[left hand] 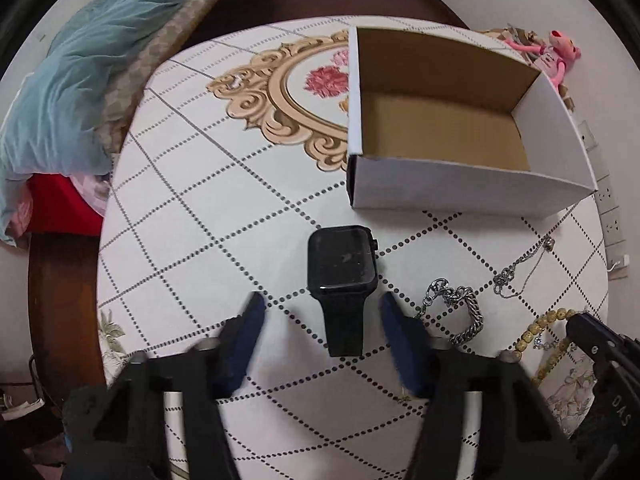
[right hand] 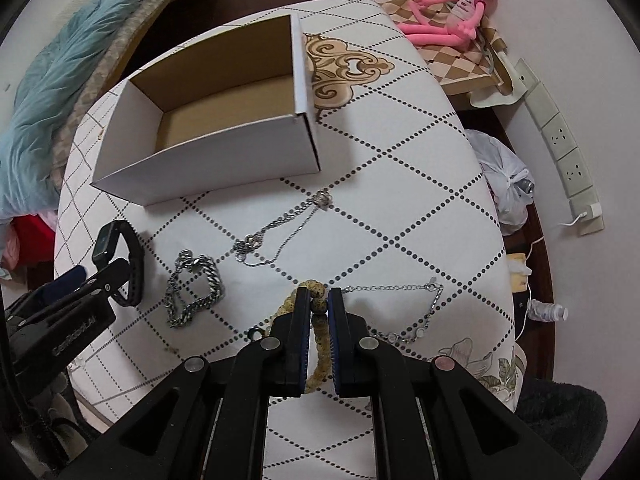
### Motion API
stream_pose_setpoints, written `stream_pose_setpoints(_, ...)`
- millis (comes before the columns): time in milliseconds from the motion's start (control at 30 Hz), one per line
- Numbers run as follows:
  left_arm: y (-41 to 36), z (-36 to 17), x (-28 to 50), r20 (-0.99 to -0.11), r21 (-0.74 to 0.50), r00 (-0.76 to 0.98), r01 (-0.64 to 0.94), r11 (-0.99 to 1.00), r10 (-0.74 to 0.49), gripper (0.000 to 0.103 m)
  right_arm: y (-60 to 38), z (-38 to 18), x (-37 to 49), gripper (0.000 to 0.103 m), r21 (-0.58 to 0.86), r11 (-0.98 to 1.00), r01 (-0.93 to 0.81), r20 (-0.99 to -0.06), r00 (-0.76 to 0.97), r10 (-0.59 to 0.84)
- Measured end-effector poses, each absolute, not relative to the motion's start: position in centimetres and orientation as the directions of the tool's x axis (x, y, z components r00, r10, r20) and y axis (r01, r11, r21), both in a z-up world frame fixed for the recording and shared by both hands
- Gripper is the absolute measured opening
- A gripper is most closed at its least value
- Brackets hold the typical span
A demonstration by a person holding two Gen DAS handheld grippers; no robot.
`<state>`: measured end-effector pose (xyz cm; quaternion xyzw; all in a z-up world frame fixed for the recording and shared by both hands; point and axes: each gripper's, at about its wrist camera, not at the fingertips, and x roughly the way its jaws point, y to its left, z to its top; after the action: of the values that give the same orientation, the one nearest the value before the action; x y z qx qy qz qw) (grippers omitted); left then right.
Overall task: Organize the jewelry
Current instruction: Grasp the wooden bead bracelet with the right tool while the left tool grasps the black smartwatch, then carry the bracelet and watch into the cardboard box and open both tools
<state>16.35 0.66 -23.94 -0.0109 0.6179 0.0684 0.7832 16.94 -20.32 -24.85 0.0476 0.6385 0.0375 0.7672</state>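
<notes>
Right gripper (right hand: 319, 300) clenches the half-hidden beads (right hand: 316, 354) near the table (right hand: 420, 208) edge; left gripper (left hand: 322, 308) straddles the watch (left hand: 341, 268), grip unclear.

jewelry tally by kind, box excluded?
Watch: 1
Heavy curb-link chain: 1
Thin silver chains: 2
Beaded bracelet: 1, in the right gripper
Total: 5, none yet in the box

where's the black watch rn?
Black watch lies on the table in front of the cardboard box, between the open left gripper fingers, chunky chain bracelet to its right.
</notes>
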Motion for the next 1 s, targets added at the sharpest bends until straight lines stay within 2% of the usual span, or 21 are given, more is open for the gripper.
stream_pose_setpoints(33,0.7,-24.1,16.4,-0.97,0.059,0.226,-0.119,0.991,0.085,0.026,-20.4,-24.9,16.9,0.009,0.12,0.993,0.005,-0.977,0.18,0.117)
stream_pose_setpoints(133,0.8,-24.3,16.4,-0.97,0.035,0.234,-0.121,0.992,0.063,0.016,-20.5,-25.1,16.9,0.009,0.125,0.992,0.007,-0.977,0.175,0.122)
stream_pose_setpoints(433,1.1,-22.3,15.1,-0.954,0.016,0.297,-0.105,0.994,0.047,0.015,-19.7,-23.5,16.0,0.009,0.18,0.984,-0.021,-0.964,0.193,0.18)
stream_pose_setpoints(633,1.5,-19.0,13.8,-0.931,-0.011,0.364,-0.092,0.996,0.024,0.015,-19.2,-21.2,15.5,0.009,0.211,0.976,-0.054,-0.95,0.224,0.218)
stream_pose_setpoints(1000,1.0,-13.0,15.8,-0.886,-0.097,0.459,-0.052,0.994,-0.063,0.015,-18.6,-13.5,17.9,0.009,0.283,0.952,-0.117,-0.889,0.342,0.306)
